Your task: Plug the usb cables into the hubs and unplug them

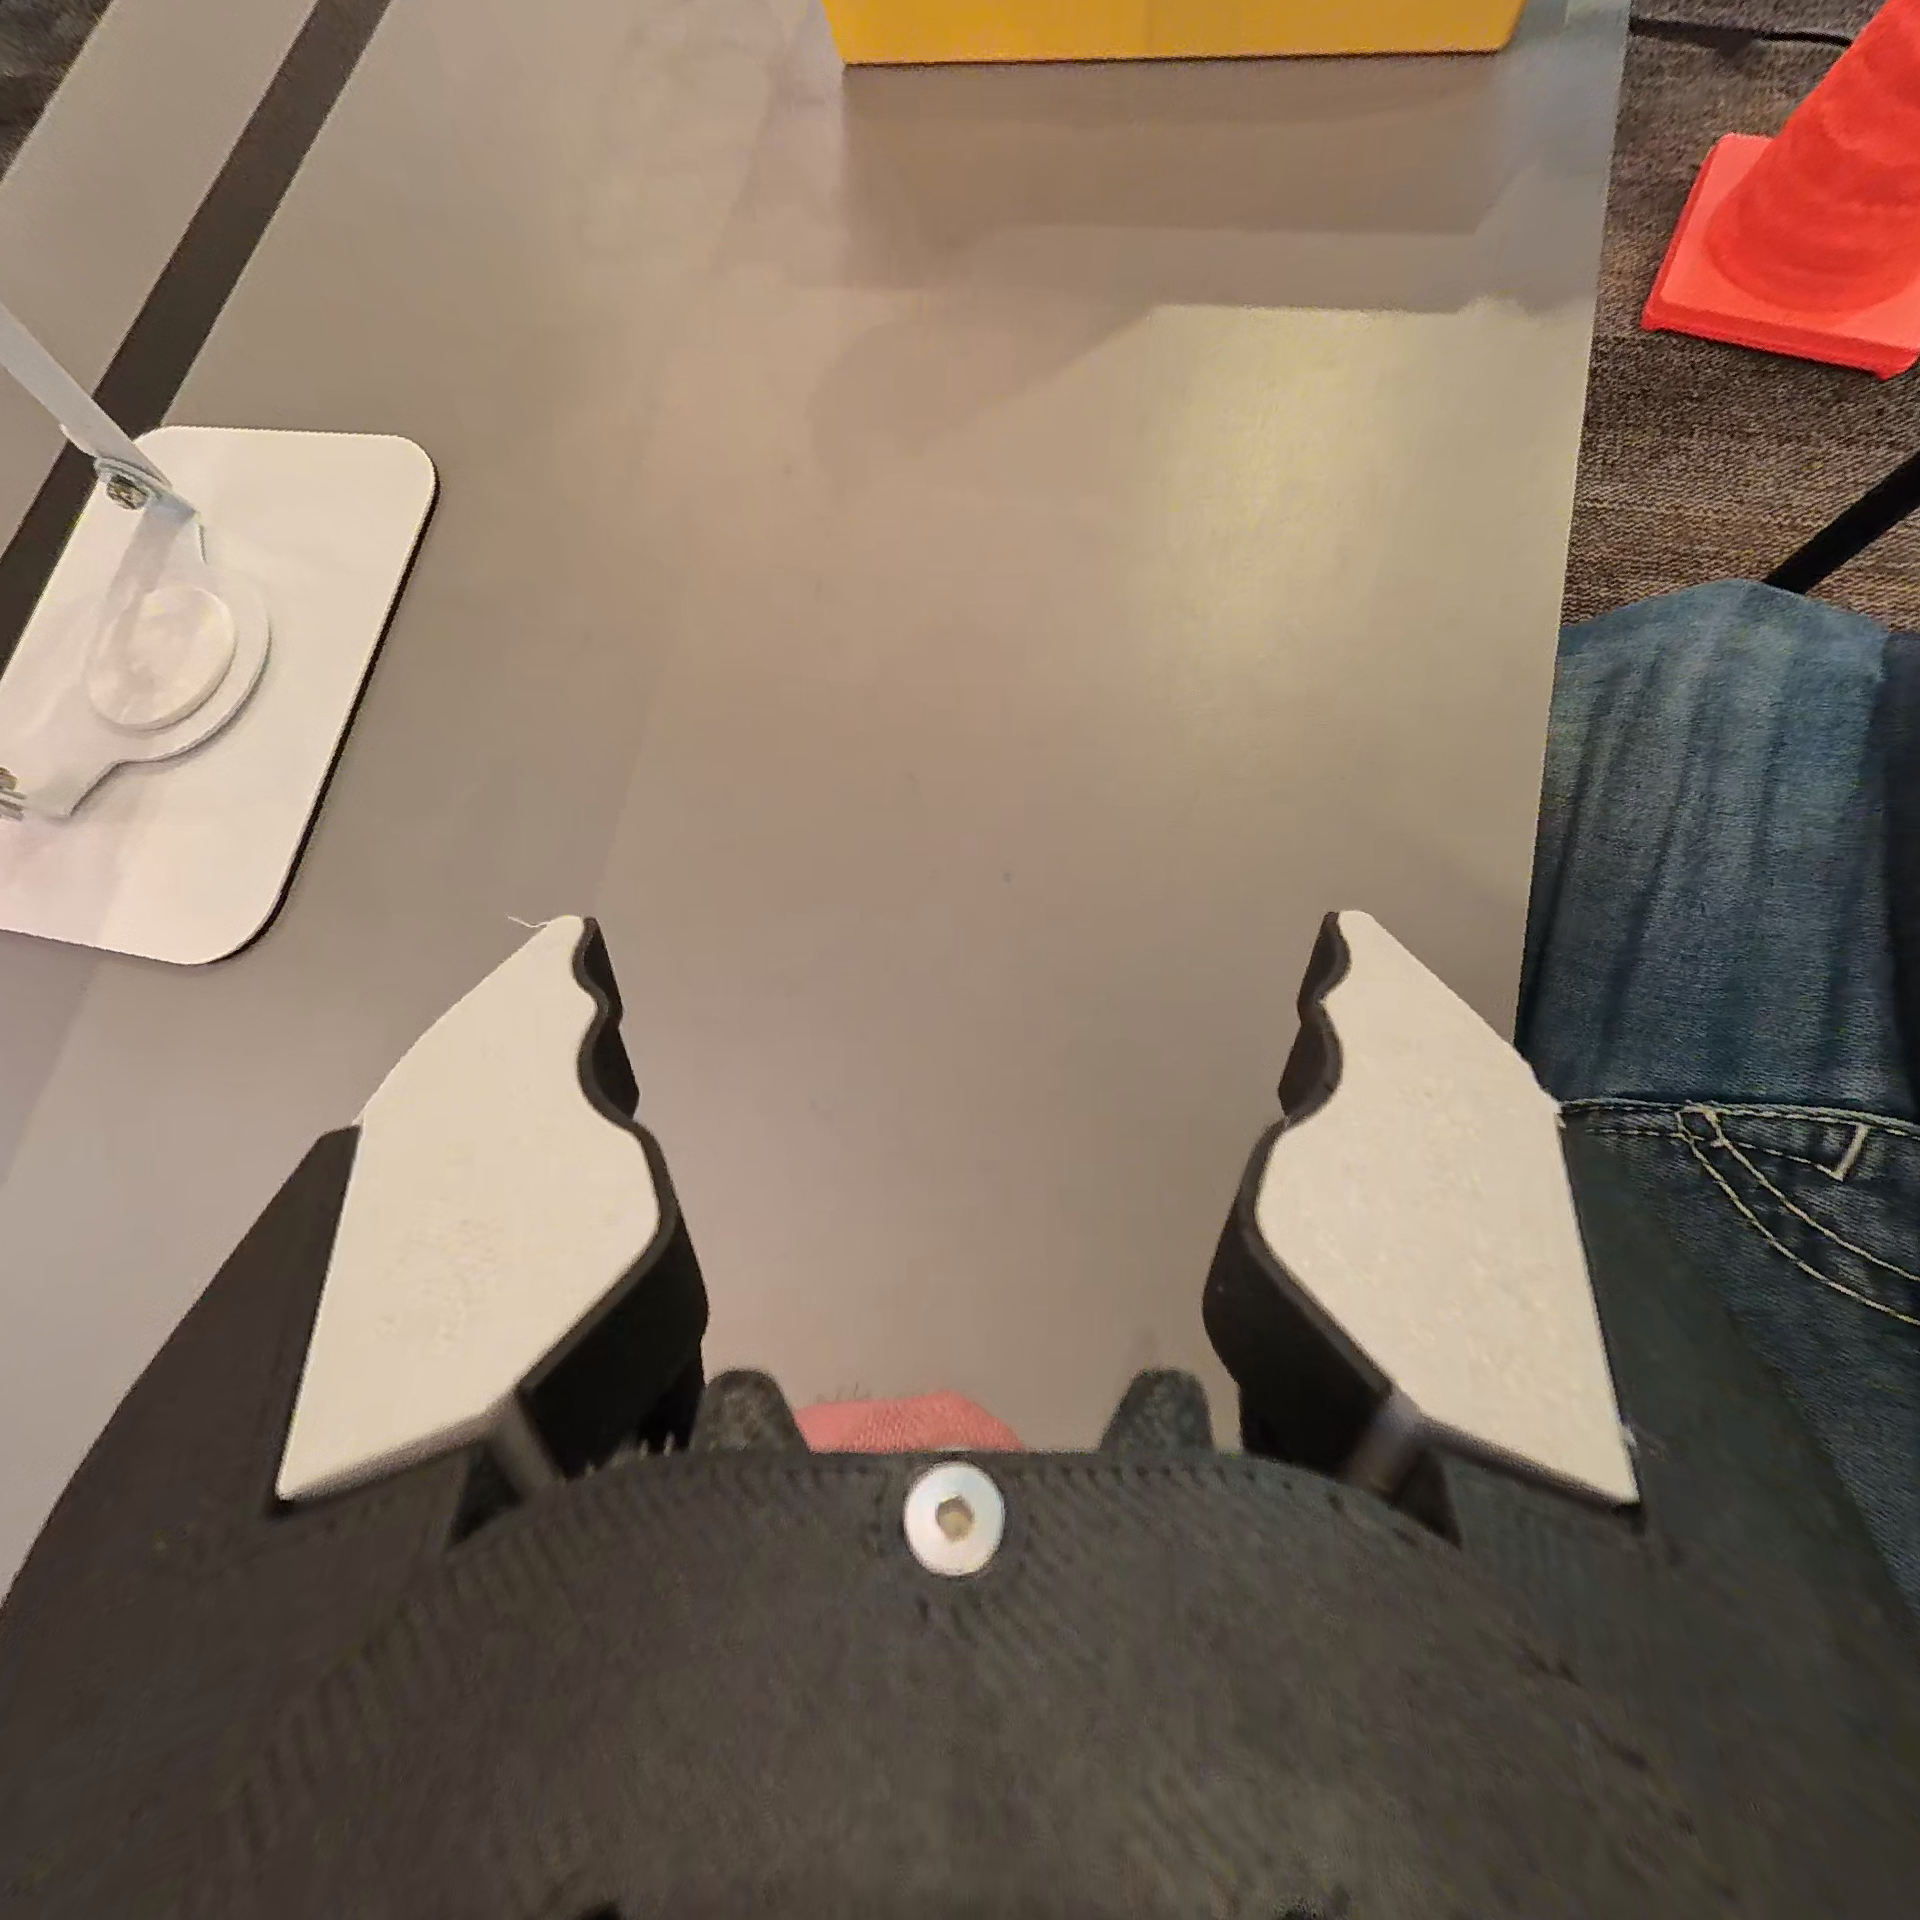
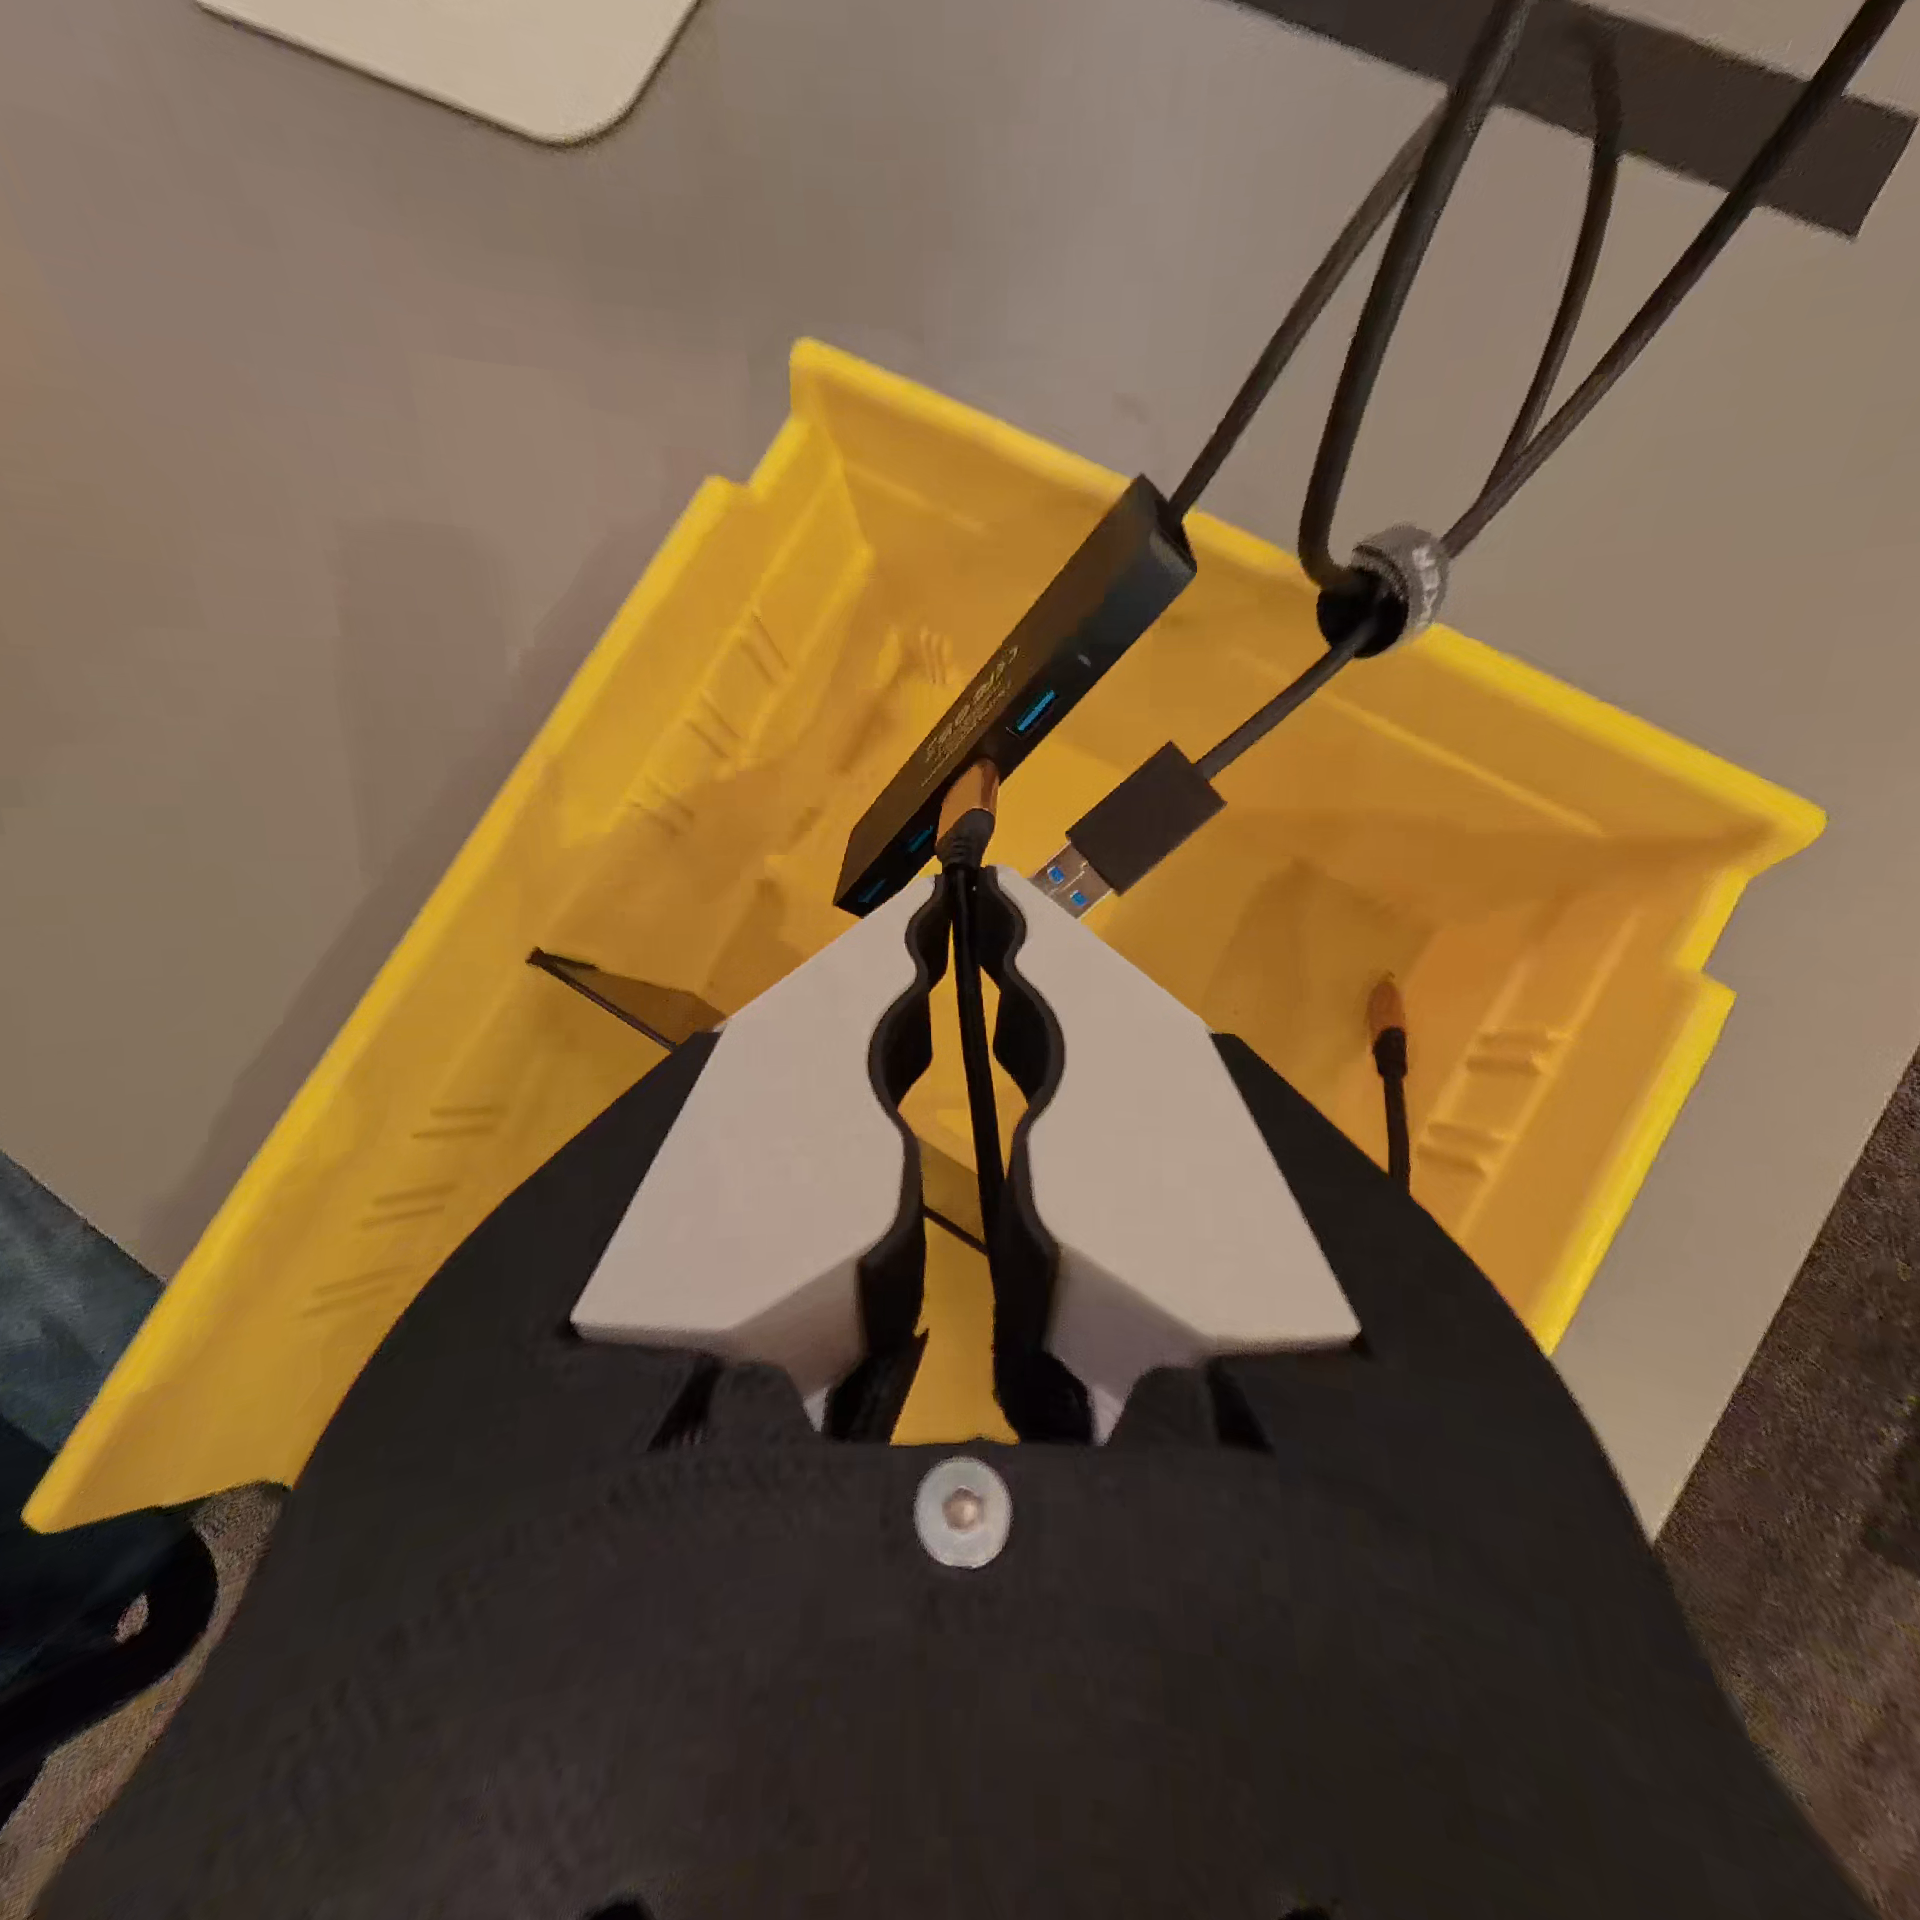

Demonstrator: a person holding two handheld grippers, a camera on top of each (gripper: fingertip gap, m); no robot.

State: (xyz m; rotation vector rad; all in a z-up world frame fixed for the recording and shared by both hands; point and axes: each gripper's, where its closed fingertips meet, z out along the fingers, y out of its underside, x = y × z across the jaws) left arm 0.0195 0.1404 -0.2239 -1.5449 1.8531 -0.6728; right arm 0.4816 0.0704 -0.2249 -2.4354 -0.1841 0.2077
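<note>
Grey matte worktop (image 1: 935, 623) fills both wrist views, with speckled carpet beyond its edge. Directly beneath and ahead of the right gripper (image 2: 968, 894) sits a large yellow moulded plastic bin (image 2: 727, 727), open at the top. Far ahead of the left gripper (image 1: 961, 935), off the worktop to its right, stands an orange-red plastic cone (image 1: 1808, 197); ahead to its left lies a white rounded-corner stand base (image 1: 208, 707) on the worktop.

Left gripper: jaws spread wide, nothing between them, bare worktop below.

Right gripper: jaws closed on a thin black cable with a gold-coloured plug (image 2: 971, 805). That plug is seated in a port of the slim black rectangular usb hub (image 2: 1023, 691), which hangs tilted above the bin, just past the fingertips. Just right of the fingertips dangles the hub's own black usb-A plug with blue insert (image 2: 1138, 826), unconnected; its looped lead is bundled by a grey strap (image 2: 1397, 577). A second gold-tipped black cable end (image 2: 1387, 1023) lies inside the bin, to the right.
</note>
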